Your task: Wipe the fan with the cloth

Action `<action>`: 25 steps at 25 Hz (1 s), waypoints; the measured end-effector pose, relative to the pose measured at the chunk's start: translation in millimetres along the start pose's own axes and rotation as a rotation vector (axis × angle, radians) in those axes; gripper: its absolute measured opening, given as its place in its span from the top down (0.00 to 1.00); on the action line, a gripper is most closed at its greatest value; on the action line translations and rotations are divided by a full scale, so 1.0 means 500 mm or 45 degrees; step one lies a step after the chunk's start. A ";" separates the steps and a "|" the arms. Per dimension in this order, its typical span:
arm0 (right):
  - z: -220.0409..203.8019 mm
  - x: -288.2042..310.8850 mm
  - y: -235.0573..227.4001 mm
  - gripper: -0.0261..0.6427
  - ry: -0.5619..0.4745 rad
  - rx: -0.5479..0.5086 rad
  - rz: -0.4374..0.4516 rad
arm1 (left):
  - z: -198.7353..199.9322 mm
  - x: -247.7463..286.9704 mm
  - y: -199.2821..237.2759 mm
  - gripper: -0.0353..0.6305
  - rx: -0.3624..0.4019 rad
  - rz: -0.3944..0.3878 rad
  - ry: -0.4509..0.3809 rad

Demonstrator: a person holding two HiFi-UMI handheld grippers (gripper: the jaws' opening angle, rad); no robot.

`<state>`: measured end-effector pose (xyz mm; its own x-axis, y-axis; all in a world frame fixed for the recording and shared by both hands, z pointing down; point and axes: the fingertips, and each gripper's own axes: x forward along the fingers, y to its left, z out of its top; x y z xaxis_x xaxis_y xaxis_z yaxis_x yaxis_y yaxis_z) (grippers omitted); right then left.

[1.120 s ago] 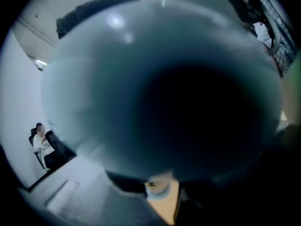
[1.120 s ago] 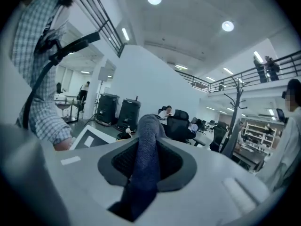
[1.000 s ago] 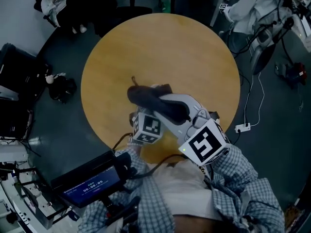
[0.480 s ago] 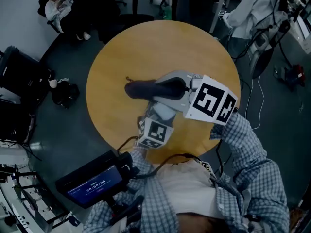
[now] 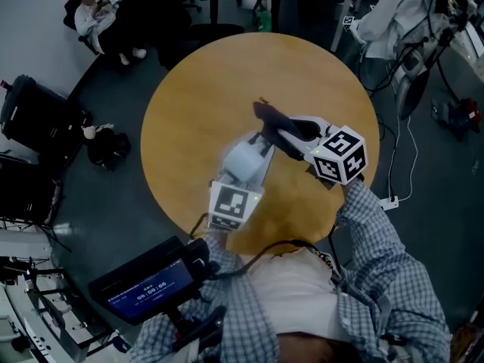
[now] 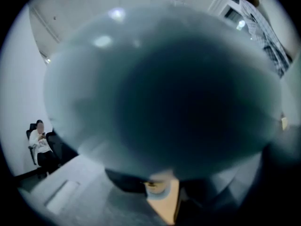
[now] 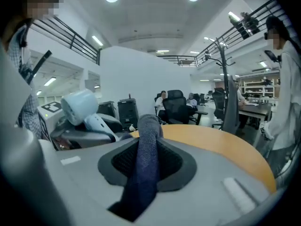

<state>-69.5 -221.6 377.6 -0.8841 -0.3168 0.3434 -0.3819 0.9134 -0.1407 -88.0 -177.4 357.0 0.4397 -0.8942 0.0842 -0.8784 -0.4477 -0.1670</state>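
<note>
A small pale-blue hand fan (image 5: pixel 240 161) hangs above the round wooden table (image 5: pixel 204 89), with my left gripper (image 5: pixel 255 151) shut on its handle. In the left gripper view the fan head (image 6: pixel 160 93) is a blur that fills the frame and hides the jaws. My right gripper (image 5: pixel 291 131) sits to the fan's right, shut on a dark blue cloth (image 5: pixel 271 117). The cloth's free end points to the upper left, just beyond the fan. In the right gripper view the cloth (image 7: pixel 143 173) runs up between the jaws, and the fan (image 7: pixel 79 106) is at the left, apart from it.
A screen on a stand (image 5: pixel 144 282) is at my lower left. Black bags (image 5: pixel 106 146) lie on the floor left of the table. A power strip (image 5: pixel 389 201) and cables lie at the right. People are at the upper left (image 5: pixel 94 2) and upper right (image 5: pixel 393 13).
The right gripper swept the cloth from over the fan's left side across to the right and lower. The left gripper lifted the fan slightly.
</note>
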 end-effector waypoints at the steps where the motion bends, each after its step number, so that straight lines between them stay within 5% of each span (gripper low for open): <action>1: -0.018 -0.001 -0.011 0.83 0.016 0.020 -0.036 | 0.004 -0.001 0.005 0.76 -0.021 0.009 -0.011; 4: -0.013 -0.025 -0.002 0.83 -0.052 0.070 -0.089 | 0.000 -0.006 0.013 0.76 -0.033 0.031 -0.003; 8: 0.098 -0.072 0.083 0.82 -0.270 0.012 -0.055 | -0.019 -0.005 0.020 0.76 -0.002 0.042 0.048; 12: 0.209 -0.108 0.210 0.83 -0.425 -0.122 0.135 | -0.033 0.005 0.018 0.76 0.040 0.030 0.093; 16: 0.232 -0.118 0.285 0.82 -0.430 -0.193 0.300 | -0.033 0.010 0.012 0.76 0.035 0.026 0.089; 18: 0.205 -0.108 0.252 0.82 -0.381 -0.178 0.244 | -0.026 0.011 0.011 0.76 0.023 0.028 0.066; 25: 0.070 -0.065 0.078 0.83 -0.302 0.193 -0.009 | 0.022 -0.006 0.013 0.76 0.023 0.021 -0.020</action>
<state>-65.2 -184.5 328.2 -0.9127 -0.3905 0.1203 -0.4086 0.8680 -0.2822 -92.9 -177.7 345.1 0.4282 -0.9013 0.0659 -0.8822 -0.4327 -0.1858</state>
